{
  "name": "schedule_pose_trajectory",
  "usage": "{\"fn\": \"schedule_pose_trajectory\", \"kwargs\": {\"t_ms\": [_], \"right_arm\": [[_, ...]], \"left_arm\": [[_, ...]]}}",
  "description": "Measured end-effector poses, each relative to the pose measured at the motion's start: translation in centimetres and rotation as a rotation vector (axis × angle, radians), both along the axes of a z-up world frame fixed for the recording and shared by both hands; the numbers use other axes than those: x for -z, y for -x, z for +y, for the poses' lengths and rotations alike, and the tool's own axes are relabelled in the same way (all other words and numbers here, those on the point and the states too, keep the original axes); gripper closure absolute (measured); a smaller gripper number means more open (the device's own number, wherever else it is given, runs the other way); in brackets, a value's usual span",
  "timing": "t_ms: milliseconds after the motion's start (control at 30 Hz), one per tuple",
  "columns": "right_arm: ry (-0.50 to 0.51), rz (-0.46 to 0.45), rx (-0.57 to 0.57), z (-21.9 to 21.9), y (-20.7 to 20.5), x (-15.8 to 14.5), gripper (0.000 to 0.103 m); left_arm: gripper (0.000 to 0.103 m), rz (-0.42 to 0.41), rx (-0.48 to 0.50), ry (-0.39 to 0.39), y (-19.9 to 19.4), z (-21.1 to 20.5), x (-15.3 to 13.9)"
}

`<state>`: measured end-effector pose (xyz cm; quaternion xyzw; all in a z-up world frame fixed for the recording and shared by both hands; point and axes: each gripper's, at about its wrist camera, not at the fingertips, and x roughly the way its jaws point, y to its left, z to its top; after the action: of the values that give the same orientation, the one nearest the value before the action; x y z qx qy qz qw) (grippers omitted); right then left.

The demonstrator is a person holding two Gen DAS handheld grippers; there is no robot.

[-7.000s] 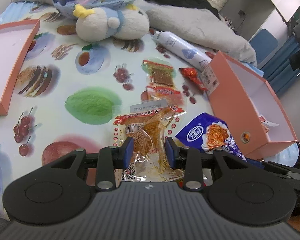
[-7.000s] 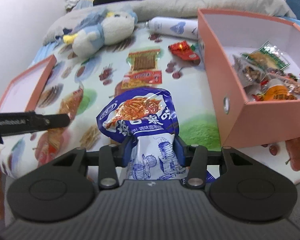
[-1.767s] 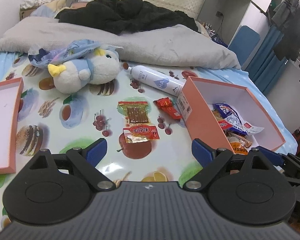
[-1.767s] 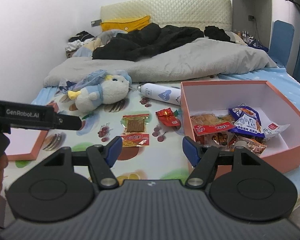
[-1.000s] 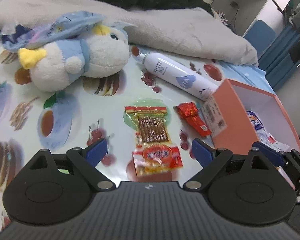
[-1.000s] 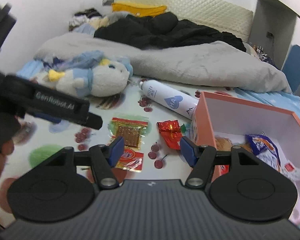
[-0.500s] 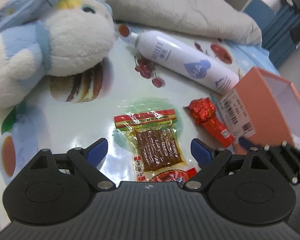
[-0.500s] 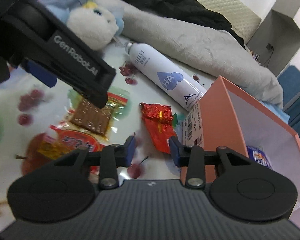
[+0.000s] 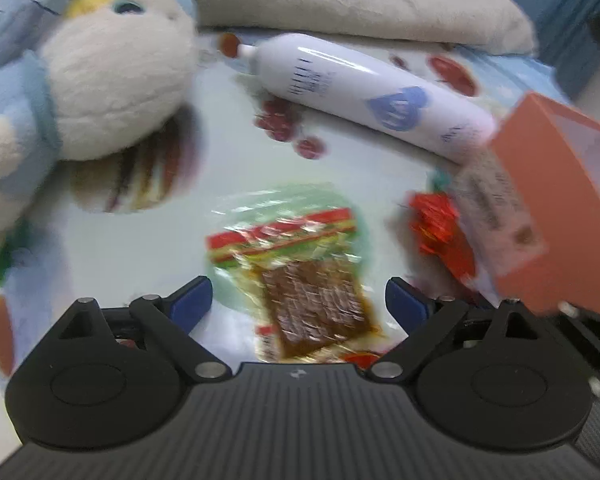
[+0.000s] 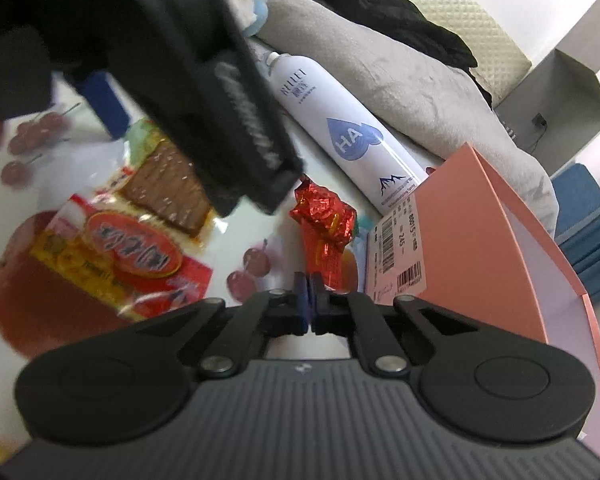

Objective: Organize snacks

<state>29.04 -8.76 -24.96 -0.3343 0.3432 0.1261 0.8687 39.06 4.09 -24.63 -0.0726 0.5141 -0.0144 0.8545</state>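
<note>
My left gripper (image 9: 299, 300) is open and low over a clear packet of brown dried tofu (image 9: 306, 284) on the fruit-print sheet; its blue pads stand either side of the packet. The packet also shows in the right wrist view (image 10: 168, 184), partly behind the left gripper's black body (image 10: 204, 92). My right gripper (image 10: 309, 292) is shut at the near end of a red foil snack (image 10: 326, 236), which lies beside the orange box (image 10: 476, 240); whether the pads pinch the foil is unclear. The red snack (image 9: 440, 232) and the box (image 9: 548, 216) show at the right of the left view.
A red-and-yellow snack packet (image 10: 116, 264) lies near the tofu packet. A white spray bottle (image 9: 364, 96) lies behind the snacks against the box. A plush toy (image 9: 84, 92) sits at the far left. A grey blanket (image 9: 360, 4) lies behind.
Both grippers have moved forward and down to the snacks. The right gripper has gone from partly open to shut at the red foil snack. The left gripper stays open.
</note>
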Motion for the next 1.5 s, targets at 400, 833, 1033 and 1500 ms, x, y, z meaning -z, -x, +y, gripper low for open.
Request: {"fn": "schedule_pose_trajectory", "kwargs": {"t_ms": [400,833,1033,1500], "right_arm": [[-0.030,0.064,-0.001,-1.3,4.2,-0.4,0.099],[-0.056,0.114,-0.056,-2.3,6.9,-1.5,0.099],[-0.059,0.129,-0.089,-2.8,9.6,-2.1,0.099],[-0.034,0.135,-0.171,-3.4,17.5,-3.5,0.099]], "left_arm": [[0.019,0.019,0.021,-0.110,0.2,-2.2,0.4],[0.036,0.016,0.043,-0.095,3.9,-3.2,0.0],[0.039,0.030,0.042,-0.090,7.6,-3.1,-0.4],[0.041,0.041,0.042,-0.072,18.5,-2.5,-1.8]]}}
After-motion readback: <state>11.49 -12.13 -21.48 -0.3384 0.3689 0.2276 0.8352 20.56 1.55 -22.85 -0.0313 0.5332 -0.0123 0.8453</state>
